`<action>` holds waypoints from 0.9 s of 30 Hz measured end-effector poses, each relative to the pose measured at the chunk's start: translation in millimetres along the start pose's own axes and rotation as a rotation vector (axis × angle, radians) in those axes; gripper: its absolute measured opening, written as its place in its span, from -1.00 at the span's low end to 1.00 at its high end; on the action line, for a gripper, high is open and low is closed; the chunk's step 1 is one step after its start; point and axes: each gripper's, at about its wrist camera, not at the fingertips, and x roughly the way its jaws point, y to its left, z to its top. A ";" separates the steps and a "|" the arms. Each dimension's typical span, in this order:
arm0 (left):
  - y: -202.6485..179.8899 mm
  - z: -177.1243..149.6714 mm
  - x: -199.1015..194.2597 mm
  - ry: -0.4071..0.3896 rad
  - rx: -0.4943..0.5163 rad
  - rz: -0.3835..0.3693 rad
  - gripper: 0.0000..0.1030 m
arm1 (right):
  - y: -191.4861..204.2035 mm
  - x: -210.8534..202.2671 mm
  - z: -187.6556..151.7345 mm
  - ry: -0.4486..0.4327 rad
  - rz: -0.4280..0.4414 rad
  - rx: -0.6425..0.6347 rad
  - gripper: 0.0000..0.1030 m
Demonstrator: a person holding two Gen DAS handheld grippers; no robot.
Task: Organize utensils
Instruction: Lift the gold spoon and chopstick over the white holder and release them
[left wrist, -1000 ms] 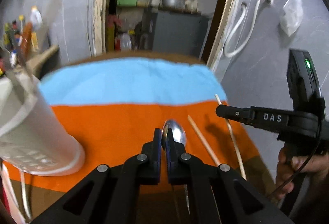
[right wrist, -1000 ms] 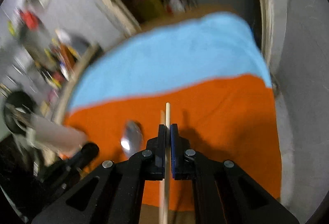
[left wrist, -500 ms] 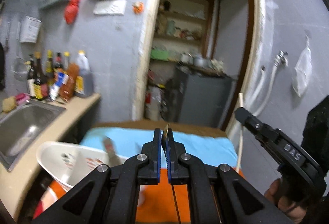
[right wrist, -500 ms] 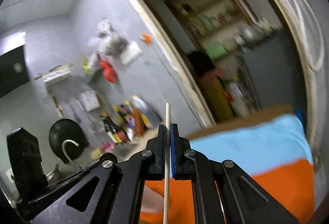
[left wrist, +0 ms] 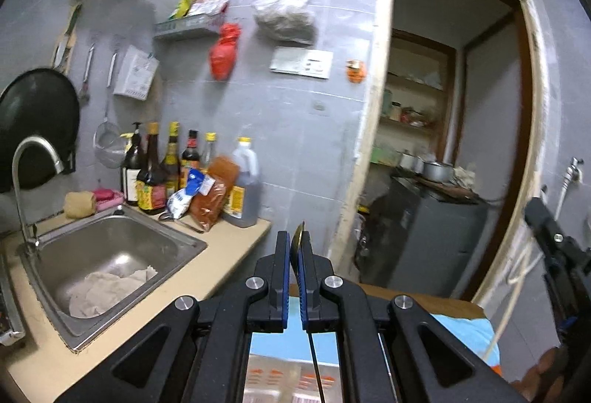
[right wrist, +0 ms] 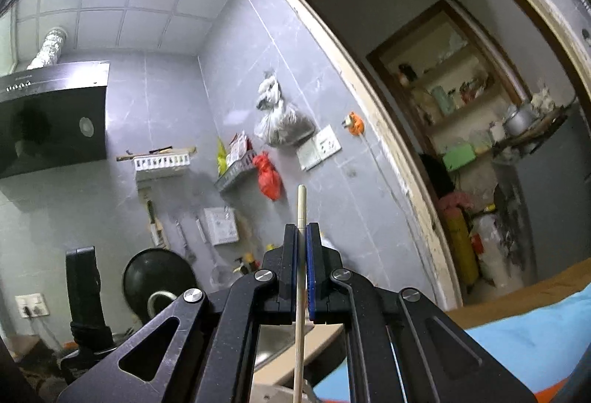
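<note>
My left tongs were closed on a metal spoon, seen edge-on. Its bowl stood up just past the fingertips, pinched between the blue pads, and its thin handle ran back down between the two arms toward the camera. The spoon was off the surface, held in the air in front of a grey tiled wall. Below and to the left lay a steel sink with a pale cloth in it, and bottles stood along the counter's back edge.

My right tongs were closed on a single wooden chopstick. It stood nearly upright, clamped between the pads, its blunt end rising above the fingertips and its long shaft passing down between the arms out of the bottom of the view. It too was lifted clear of the surface. The blue cloth on the surface showed only at the lower right, near a doorway. My left tongs' dark body showed at the lower left.
</note>
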 end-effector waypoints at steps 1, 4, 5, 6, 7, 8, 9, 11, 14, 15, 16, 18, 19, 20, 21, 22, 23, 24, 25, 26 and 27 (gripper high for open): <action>4.2 -0.9 4.4 0.001 -0.012 0.005 -0.92 | 3.6 2.4 -3.9 -0.013 -0.014 -0.006 -0.92; 16.6 -7.5 15.7 -0.006 -0.041 0.031 -0.92 | 12.6 9.4 -16.1 -0.038 -0.062 -0.018 -0.92; 19.4 -9.4 17.5 -0.012 -0.044 0.041 -0.92 | 15.5 11.3 -20.1 -0.040 -0.076 -0.024 -0.92; 21.9 -11.1 20.8 -0.019 -0.046 0.053 -0.92 | 14.8 11.8 -21.9 -0.042 -0.082 -0.028 -0.92; 23.0 -11.8 21.8 -0.025 -0.046 0.061 -0.92 | 17.5 13.2 -25.9 -0.046 -0.091 -0.038 -0.92; 23.6 -13.4 24.3 -0.034 -0.039 0.076 -0.92 | 17.7 13.7 -28.6 -0.046 -0.096 -0.043 -0.92; 23.5 -15.3 26.8 -0.041 -0.030 0.089 -0.92 | 17.0 13.5 -30.6 -0.044 -0.098 -0.044 -0.92; 21.6 -19.6 30.8 -0.049 -0.007 0.103 -0.92 | 18.5 15.0 -35.8 -0.038 -0.112 -0.055 -0.92; 18.1 -26.0 34.3 -0.056 0.022 0.119 -0.92 | 19.8 18.4 -42.3 -0.025 -0.124 -0.070 -0.92; 17.1 -28.1 34.9 -0.060 0.031 0.121 -0.92 | 19.1 18.7 -44.0 -0.022 -0.126 -0.076 -0.92; 16.1 -30.2 34.2 -0.064 0.038 0.126 -0.92 | 20.7 19.7 -46.4 -0.018 -0.128 -0.087 -0.92; 14.2 -34.1 34.1 -0.071 0.051 0.130 -0.92 | 23.3 21.8 -50.1 -0.009 -0.133 -0.109 -0.92; 13.5 -34.6 34.3 -0.074 0.054 0.132 -0.92 | 23.4 21.4 -51.4 -0.008 -0.132 -0.116 -0.92; 12.7 -36.2 34.0 -0.078 0.060 0.131 -0.92 | 24.6 22.0 -53.0 -0.003 -0.131 -0.127 -0.92; 12.3 -37.8 33.6 -0.080 0.062 0.126 -0.92 | 25.2 22.5 -53.8 0.000 -0.131 -0.132 -0.92; 12.3 -38.6 34.0 -0.077 0.064 0.119 -0.91 | 26.0 23.2 -55.1 0.008 -0.136 -0.144 -0.92; 12.5 -40.2 34.0 -0.069 0.065 0.110 -0.91 | 26.3 23.5 -56.4 0.015 -0.138 -0.152 -0.92; 12.9 -42.0 33.8 -0.060 0.063 0.098 -0.91 | 25.6 23.5 -57.4 0.021 -0.138 -0.154 -0.92; 12.8 -42.8 33.7 -0.052 0.063 0.089 -0.91 | 24.3 23.4 -58.5 0.033 -0.139 -0.153 -0.92; 12.8 -44.4 33.2 -0.036 0.066 0.077 -0.91 | 22.9 23.1 -59.3 0.042 -0.141 -0.154 -0.92; 13.2 -45.9 32.8 -0.024 0.068 0.068 -0.91 | 21.3 22.9 -60.1 0.055 -0.143 -0.156 -0.92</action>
